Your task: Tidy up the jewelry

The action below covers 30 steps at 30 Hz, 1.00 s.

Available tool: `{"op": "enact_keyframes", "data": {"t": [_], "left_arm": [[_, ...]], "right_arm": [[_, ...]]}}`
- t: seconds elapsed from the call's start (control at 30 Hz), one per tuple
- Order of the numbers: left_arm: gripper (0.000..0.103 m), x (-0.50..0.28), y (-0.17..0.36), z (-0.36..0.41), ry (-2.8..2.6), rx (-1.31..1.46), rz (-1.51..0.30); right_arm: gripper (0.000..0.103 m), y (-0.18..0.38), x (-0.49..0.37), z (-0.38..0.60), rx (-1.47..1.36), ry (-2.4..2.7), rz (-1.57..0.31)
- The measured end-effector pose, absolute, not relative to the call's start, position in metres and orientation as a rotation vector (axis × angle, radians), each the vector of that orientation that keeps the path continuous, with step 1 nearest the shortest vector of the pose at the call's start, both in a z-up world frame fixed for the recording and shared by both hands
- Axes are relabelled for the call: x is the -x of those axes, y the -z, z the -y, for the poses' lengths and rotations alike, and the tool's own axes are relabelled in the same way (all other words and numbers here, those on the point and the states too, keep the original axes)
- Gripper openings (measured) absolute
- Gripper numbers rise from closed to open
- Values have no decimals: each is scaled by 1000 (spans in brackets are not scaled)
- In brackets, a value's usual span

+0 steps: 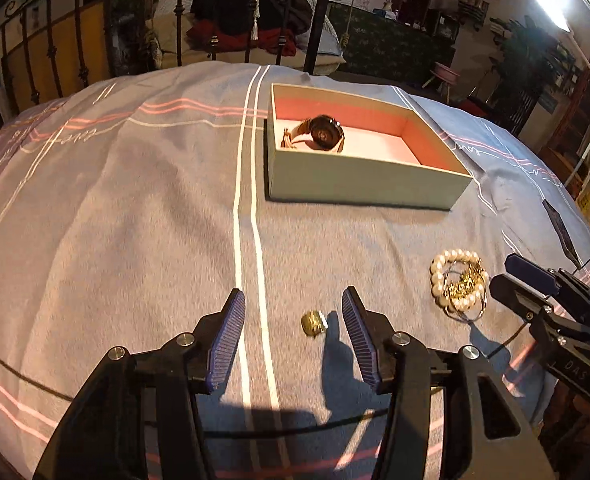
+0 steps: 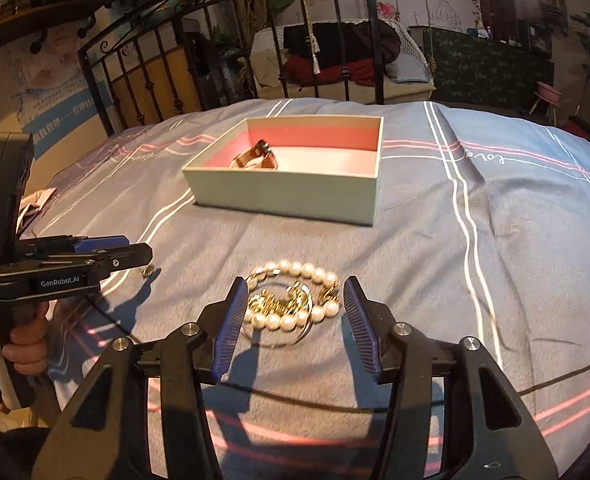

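Observation:
An open box point(image 1: 359, 188) point(image 2: 287, 196) with a pink lining stands on the bed and holds a watch point(image 1: 323, 134) point(image 2: 255, 158). My left gripper point(image 1: 293, 300) is open and empty over the blanket, with a small gold ring point(image 1: 313, 323) point(image 2: 149, 271) lying between its fingertips, nearer the right one. A pearl bracelet tangled with gold chains point(image 1: 459, 284) point(image 2: 295, 300) lies to the right. My right gripper point(image 2: 295, 292) is open and empty, its fingers on either side of that pile. The right gripper also shows in the left wrist view point(image 1: 531, 276).
The bed is covered by a blue-grey blanket point(image 1: 115, 220) with white and pink stripes. A black metal bed frame point(image 2: 155, 68) stands at the far edge. A dark phone-like slab point(image 1: 559, 228) lies at the blanket's right edge.

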<state>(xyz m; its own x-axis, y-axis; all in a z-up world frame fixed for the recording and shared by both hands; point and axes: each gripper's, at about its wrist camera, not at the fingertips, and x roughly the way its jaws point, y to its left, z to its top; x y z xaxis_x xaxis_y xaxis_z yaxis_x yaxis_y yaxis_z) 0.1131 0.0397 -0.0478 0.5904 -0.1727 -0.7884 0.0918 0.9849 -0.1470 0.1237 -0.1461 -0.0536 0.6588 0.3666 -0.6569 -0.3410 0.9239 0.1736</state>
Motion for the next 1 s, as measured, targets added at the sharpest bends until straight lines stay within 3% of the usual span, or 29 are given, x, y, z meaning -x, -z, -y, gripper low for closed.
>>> {"op": "enact_keyframes", "data": {"t": [0.6, 0.83, 1.0], "left_arm": [[44, -110, 65, -9, 139, -98, -900], [13, -110, 65, -4, 169, -103, -889], [11, -110, 63, -9, 180, -56, -893]], "right_arm": [[51, 72, -119, 132, -1, -408, -783], [58, 72, -128, 118, 42, -398, -796], [51, 73, -129, 115, 77, -386, -792]]}}
